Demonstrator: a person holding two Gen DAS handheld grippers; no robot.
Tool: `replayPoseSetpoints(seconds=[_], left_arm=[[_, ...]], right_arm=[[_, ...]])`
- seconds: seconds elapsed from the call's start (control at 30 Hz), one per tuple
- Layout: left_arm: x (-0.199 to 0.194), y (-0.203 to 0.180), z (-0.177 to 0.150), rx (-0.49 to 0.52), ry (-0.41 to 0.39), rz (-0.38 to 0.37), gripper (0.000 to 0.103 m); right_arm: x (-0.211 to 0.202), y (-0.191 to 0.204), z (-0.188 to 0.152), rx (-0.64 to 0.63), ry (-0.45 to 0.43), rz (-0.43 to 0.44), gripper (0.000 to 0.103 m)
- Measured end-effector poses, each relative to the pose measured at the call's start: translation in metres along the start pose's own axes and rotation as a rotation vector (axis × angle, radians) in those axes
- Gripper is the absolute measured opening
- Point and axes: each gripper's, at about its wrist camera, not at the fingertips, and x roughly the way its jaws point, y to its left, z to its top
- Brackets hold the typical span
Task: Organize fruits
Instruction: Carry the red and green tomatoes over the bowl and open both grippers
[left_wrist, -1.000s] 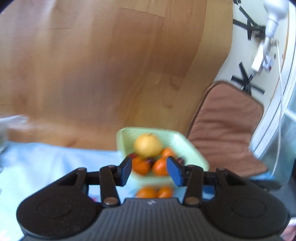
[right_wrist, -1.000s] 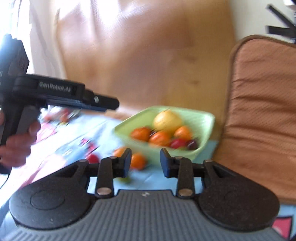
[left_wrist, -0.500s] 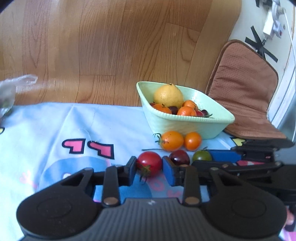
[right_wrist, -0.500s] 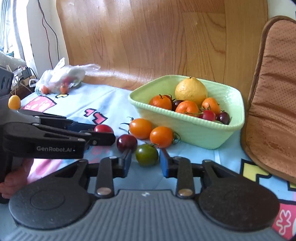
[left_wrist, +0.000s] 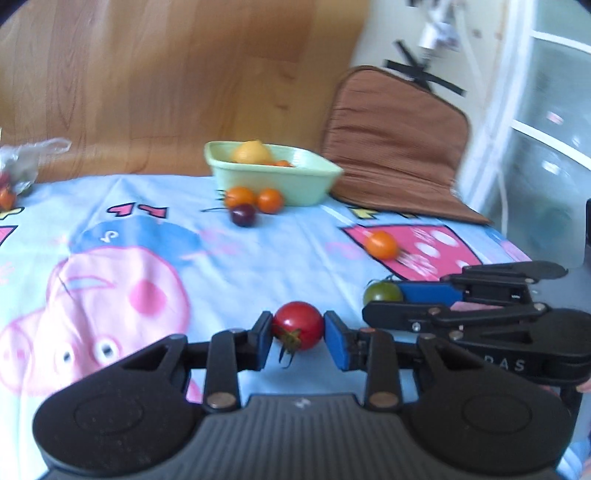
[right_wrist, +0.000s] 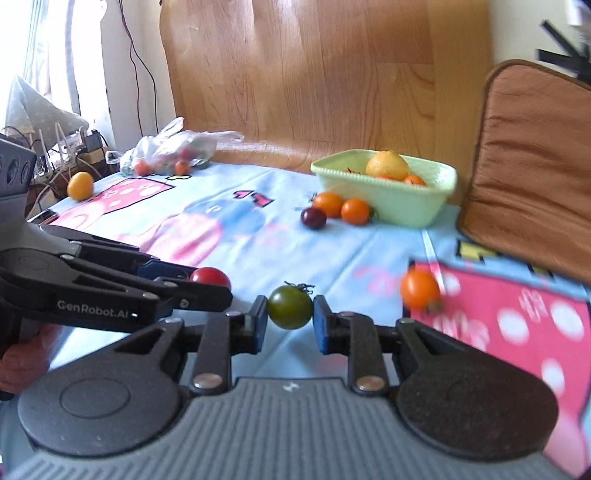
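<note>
Your left gripper (left_wrist: 298, 336) is clenched on the red tomato (left_wrist: 298, 325); your right gripper (right_wrist: 290, 322) grips the green tomato (right_wrist: 290, 307). Only the right wrist view shows the yellow fruit (right_wrist: 80, 185) at ten o'clock and the plastic bag (right_wrist: 173, 151) in full; the left view cuts the bag off at its edge. The green bowl (left_wrist: 273, 181), at twelve o'clock, hides most of its fruit behind its wall. An orange tomato (right_wrist: 420, 288) is blurred.
</note>
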Motion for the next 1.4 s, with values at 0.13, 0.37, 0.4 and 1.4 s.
replayPoseSetpoints(seconds=[0.13, 0.37, 0.4, 1.4], left_arm=[[-0.01, -0.021, -0.016, 0.036, 0.004, -0.017, 0.03], [-0.015, -0.033, -0.031, 0.087, -0.039, 0.049, 0.04], [-0.015, -0.032, -0.031, 0.079, -0.04, 0.053, 0.042], [-0.014, -0.022, -0.019, 0.025, -0.022, -0.042, 0.03]], right_arm=[[-0.022, 0.013, -0.019, 0.03, -0.018, -0.011, 0.029], [-0.018, 0.021, -0.035, -0.01, -0.004, -0.071, 0.03], [-0.017, 0.02, -0.035, -0.005, -0.004, -0.068, 0.03], [-0.018, 0.01, -0.03, 0.082, -0.017, -0.047, 0.029]])
